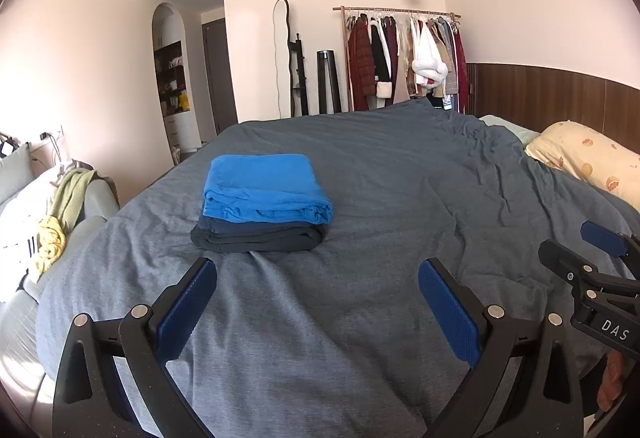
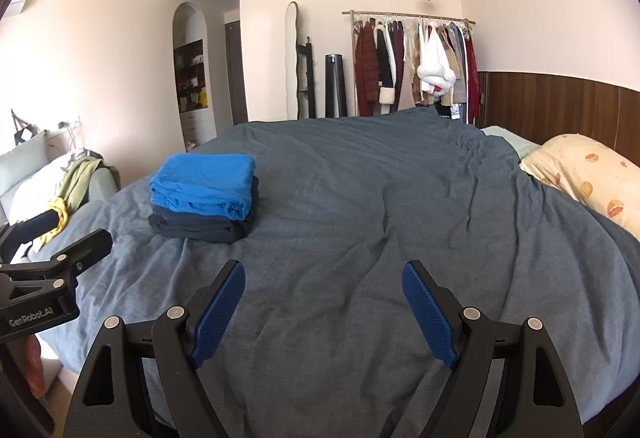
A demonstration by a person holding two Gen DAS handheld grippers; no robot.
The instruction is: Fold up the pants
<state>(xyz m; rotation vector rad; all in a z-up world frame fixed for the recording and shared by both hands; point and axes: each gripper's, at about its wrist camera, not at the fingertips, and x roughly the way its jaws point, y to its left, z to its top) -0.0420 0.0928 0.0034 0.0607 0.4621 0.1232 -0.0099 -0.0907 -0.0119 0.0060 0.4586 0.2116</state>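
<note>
left gripper point(image 1: 316, 312): mine, spread wide, nothing in it
pants point(image 1: 264, 194): blue pair already folded, stacked on a dark pair point(image 1: 256, 236) on the duvet point(image 1: 400, 206); soft, light, floppy, so I'd pinch the folded edge
right gripper point(image 2: 322, 312): wide too, empty

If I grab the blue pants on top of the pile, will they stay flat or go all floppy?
Probably floppy: the blue pants show soft, rumpled folded edges, so lifting one corner would likely unfold them. Pushed, they might slide off the dark pants underneath.
</note>
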